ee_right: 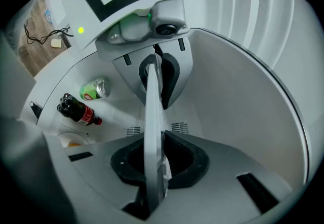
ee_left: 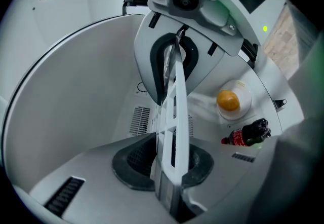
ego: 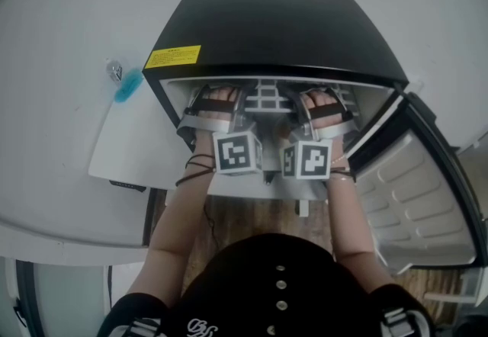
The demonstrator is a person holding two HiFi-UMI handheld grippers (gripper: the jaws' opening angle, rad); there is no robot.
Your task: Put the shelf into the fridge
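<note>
The white grid shelf [ee_left: 174, 111] is pinched at its ends by the left gripper [ee_left: 169, 175] and the right gripper [ee_right: 152, 172]. It is held flat at frame centre, long axis left-to-right, within the open fridge [ego: 282, 30]. Farther in, a cola bottle [ee_left: 248, 134], an orange [ee_left: 228, 100] and a green can [ee_right: 95, 89] are seen.

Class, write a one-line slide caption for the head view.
The left gripper and right gripper hold the shelf at the mouth of the open black fridge.
</note>
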